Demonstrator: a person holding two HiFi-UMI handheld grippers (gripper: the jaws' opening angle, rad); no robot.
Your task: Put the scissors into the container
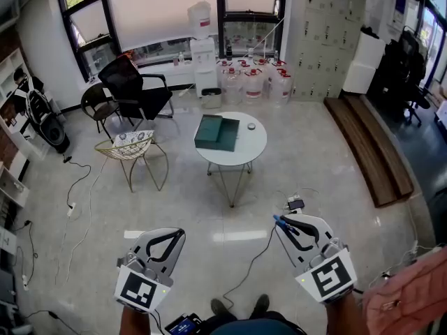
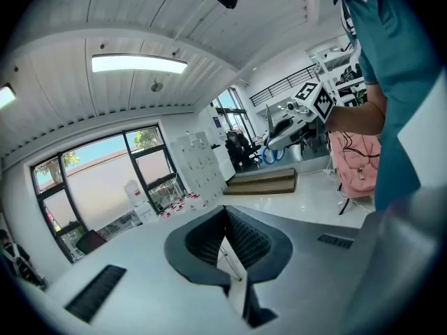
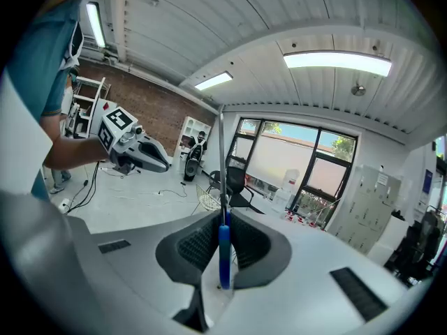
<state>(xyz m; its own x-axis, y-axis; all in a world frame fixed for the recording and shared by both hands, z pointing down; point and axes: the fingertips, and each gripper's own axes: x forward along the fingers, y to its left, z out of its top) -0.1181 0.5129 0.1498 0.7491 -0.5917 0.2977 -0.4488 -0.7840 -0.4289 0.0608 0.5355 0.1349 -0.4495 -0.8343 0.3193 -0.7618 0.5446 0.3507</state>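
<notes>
head view: the person stands on the shiny floor and holds a claw in each hand. the left claw [image 1: 177, 234] is closed tight and has nothing in it. the right claw [image 1: 283, 223] is closed on the scissors [image 1: 278, 219], and only a little blue bit of them peeks out at its tip. the round white desk [image 1: 237, 155] stands well ahead of both claws. on it lies the green container [image 1: 217, 132], and a small round thing [image 1: 251, 126] sits just beside it. the scissors are up in the air, far from the container. a black chair [image 1: 136, 89] and a wire chair [image 1: 131, 149] stand to the left of the desk. big water bottles [image 1: 251, 82] are lined up under the window. a pink bag [image 1: 408, 292] shows at the bottom right.

left gripper view: the two black pads of the left claw meet at the tip, with nothing between them. the right claw shows far off by the person's arm. the pink bag hangs below it.

right gripper view: the right claw pinches the scissors from both sides. the blue handle sits right between the black pads, and the thin metal blade sticks out past them. the left claw shows at the left, over the floor.
</notes>
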